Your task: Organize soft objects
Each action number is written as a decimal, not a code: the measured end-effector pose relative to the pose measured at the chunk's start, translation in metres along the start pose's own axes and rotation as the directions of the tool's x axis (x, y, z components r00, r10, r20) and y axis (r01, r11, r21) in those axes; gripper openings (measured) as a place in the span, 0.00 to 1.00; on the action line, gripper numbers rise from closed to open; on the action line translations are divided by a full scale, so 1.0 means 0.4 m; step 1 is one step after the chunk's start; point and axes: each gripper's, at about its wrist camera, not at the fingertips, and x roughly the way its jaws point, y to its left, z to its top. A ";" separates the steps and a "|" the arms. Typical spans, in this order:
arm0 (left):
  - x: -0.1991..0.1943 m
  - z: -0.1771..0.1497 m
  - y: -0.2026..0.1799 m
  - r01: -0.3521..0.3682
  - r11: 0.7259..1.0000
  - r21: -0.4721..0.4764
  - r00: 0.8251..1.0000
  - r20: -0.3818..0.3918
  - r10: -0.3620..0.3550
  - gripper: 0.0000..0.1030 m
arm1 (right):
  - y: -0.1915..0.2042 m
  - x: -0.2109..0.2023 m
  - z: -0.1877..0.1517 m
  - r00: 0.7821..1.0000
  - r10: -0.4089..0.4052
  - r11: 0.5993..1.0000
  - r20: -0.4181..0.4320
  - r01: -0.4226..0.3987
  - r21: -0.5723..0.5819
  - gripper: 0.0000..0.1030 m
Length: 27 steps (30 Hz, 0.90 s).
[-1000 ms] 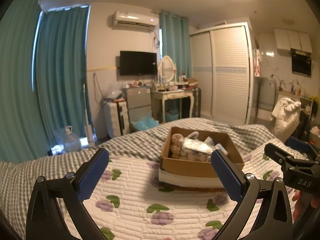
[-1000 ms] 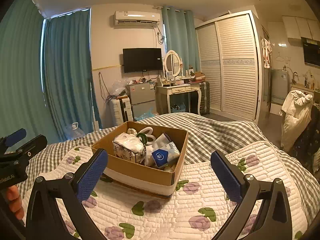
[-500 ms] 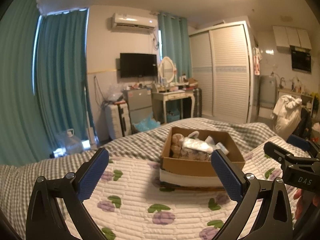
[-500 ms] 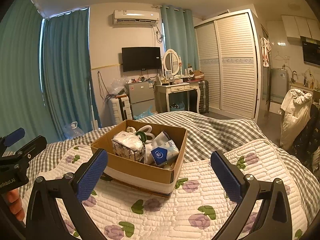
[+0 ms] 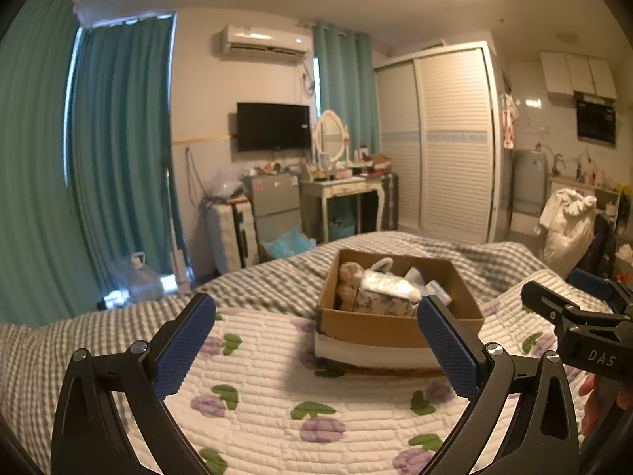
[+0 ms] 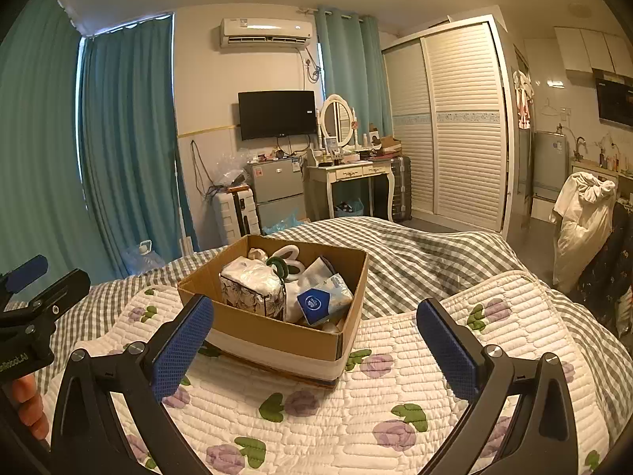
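A brown cardboard box (image 5: pixel 368 326) (image 6: pixel 253 326) sits on the bed's white quilt with purple flowers (image 5: pixel 277 388) (image 6: pixel 395 388). In it lie a tissue pack in a floral cover (image 6: pixel 253 287) (image 5: pixel 385 295), a blue-and-white tissue packet (image 6: pixel 322 301), a beige plush toy (image 5: pixel 348 279), and white and green ring-shaped items (image 6: pixel 287 263). My left gripper (image 5: pixel 316 346) is open and empty, short of the box's left front. My right gripper (image 6: pixel 314 348) is open and empty, just before the box's near side. Each gripper shows at the edge of the other's view.
A grey checked blanket (image 6: pixel 415 253) covers the far part of the bed. Beyond it stand a white suitcase (image 6: pixel 233 213), a small fridge (image 6: pixel 277 190), a dressing table with mirror (image 6: pixel 348 170) and a wardrobe (image 6: pixel 455 126). White laundry (image 6: pixel 581 221) hangs at the right.
Both grippers have shifted only slightly; the box sits a touch lower and closer in both views. Both stay open and empty.
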 end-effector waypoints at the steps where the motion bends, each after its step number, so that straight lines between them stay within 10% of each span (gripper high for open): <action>1: 0.000 0.000 0.000 0.000 1.000 0.001 1.000 0.000 0.000 1.00 | -0.001 -0.001 0.000 1.000 0.000 1.000 0.001 0.000 0.001 1.00; 27: 0.001 -0.002 -0.001 0.006 1.000 -0.001 1.000 -0.003 -0.006 1.00 | 0.004 -0.003 0.002 1.000 0.001 1.000 -0.004 -0.001 0.002 1.00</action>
